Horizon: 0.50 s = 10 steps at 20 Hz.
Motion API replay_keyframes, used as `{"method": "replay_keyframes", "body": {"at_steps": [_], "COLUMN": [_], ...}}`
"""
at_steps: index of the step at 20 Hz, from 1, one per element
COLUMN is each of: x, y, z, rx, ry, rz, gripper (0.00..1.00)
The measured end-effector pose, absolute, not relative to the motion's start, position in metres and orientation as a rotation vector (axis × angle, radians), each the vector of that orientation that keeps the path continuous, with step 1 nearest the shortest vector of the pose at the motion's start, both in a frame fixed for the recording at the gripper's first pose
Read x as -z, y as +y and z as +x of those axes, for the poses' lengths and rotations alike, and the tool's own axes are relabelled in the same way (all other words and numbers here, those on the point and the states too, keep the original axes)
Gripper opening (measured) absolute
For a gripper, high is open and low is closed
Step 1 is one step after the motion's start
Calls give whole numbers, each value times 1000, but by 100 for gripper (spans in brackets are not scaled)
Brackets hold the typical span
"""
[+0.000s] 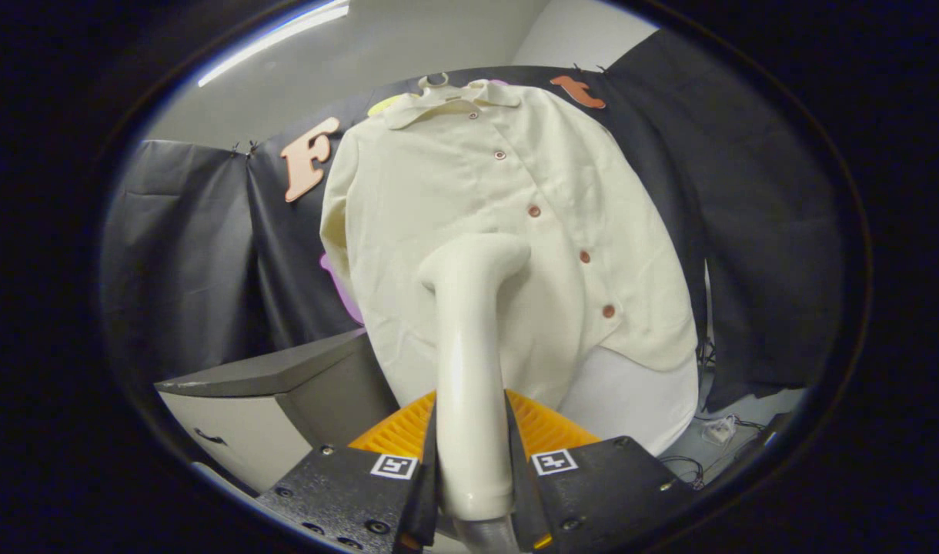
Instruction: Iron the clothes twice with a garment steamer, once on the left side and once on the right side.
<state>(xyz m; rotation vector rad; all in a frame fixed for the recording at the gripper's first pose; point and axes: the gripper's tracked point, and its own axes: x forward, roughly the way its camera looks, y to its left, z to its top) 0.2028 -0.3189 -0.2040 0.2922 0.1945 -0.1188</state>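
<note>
The gripper point(473, 462) has its jaws closed on the handle of the garment steamer point(469, 354), one finger pressed to each side of the smooth, pale shaft, low down near its base. The handle rises straight up between the fingers and bends over at the top, so that the head meets the cream shirt point(508, 231) at about mid-chest, just to the left of the row of buttons point(534, 210); whether it actually touches the cloth I cannot tell from here.

The steamer looks like hard, glossy plastic, stiff and probably slick, so I would judge that a firm squeeze low on the handle (as it is held now) is the right hold; a loose one might let it twist. A grey hose seems to leave its bottom end, which could tug as it moves.

The shirt hangs on a hanger point(436, 79) against the booth's black wall, buttoned to the collar. It is light and soft, and I expect it will swing or bunch under pressure, so gentle strokes seem wise.

A grey counter point(285, 369) stands to the lower left, with a drawer front below it. No containers are to be seen, bar that closed drawer.
</note>
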Motion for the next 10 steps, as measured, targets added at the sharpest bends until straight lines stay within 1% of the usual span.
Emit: {"method": "replay_keyframes", "body": {"at_steps": [10], "x": [280], "y": [-318], "z": [164], "rx": [127], "ry": [310], "rz": [304], "gripper": [40]}}
